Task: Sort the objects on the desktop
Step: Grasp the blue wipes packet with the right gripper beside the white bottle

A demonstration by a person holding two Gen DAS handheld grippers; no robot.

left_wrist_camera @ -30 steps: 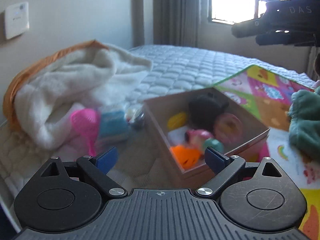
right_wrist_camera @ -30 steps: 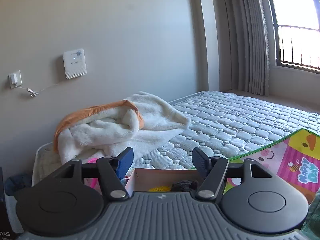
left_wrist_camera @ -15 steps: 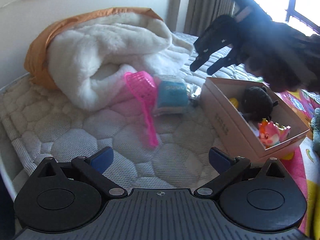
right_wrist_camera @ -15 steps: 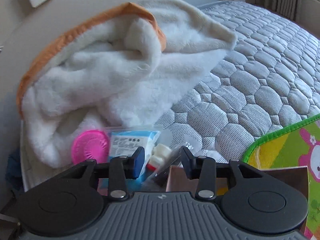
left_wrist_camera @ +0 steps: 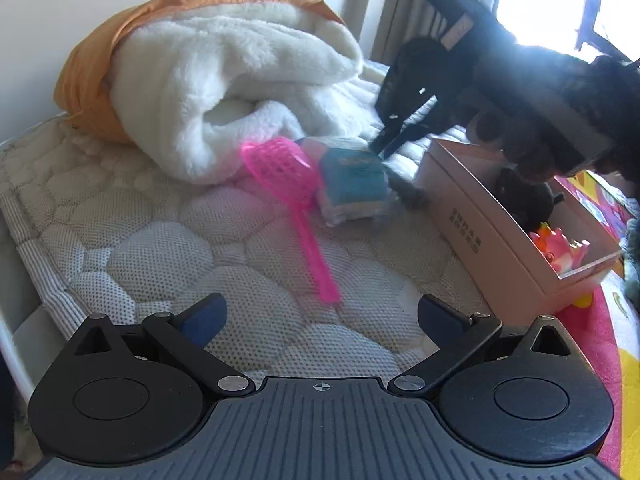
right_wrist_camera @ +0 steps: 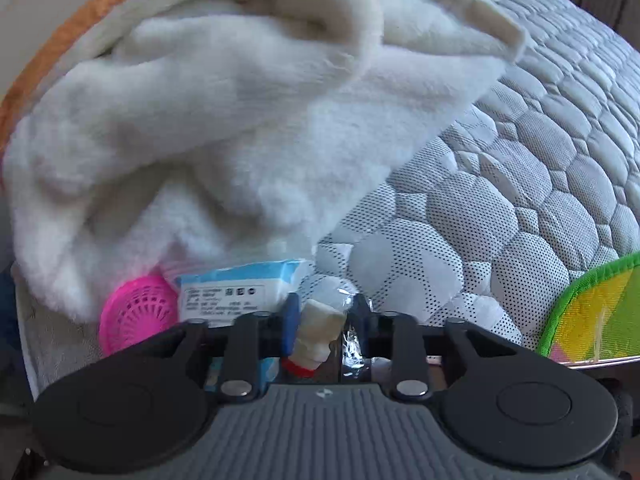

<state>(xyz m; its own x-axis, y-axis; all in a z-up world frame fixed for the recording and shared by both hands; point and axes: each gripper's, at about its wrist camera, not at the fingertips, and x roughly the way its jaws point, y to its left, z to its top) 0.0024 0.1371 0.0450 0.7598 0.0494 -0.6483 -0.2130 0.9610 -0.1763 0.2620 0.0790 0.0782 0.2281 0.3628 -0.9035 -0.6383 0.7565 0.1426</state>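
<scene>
Quilted mattress (left_wrist_camera: 248, 336) bears white fleece blanket (left_wrist_camera: 224, 92), pink scoop (left_wrist_camera: 288, 184), blue tissue pack (left_wrist_camera: 352, 184), toy box (left_wrist_camera: 500, 236); right gripper (right_wrist_camera: 324, 322) pinches small white bottle (right_wrist_camera: 318, 334) beside pack; left gripper (left_wrist_camera: 322, 320) spread wide, empty

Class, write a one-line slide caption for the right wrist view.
Right gripper fingers closed on a small white bottle, beside a blue tissue pack and pink scoop.

My right gripper (right_wrist_camera: 320, 330) is clamped on a small white bottle (right_wrist_camera: 320, 334) with a red cap, wrapped in clear plastic. At its 9 o'clock lies a blue tissue pack (right_wrist_camera: 244, 290), then a pink slotted scoop (left_wrist_camera: 294, 204). An open cardboard box (left_wrist_camera: 500, 236) holds toys.
</scene>
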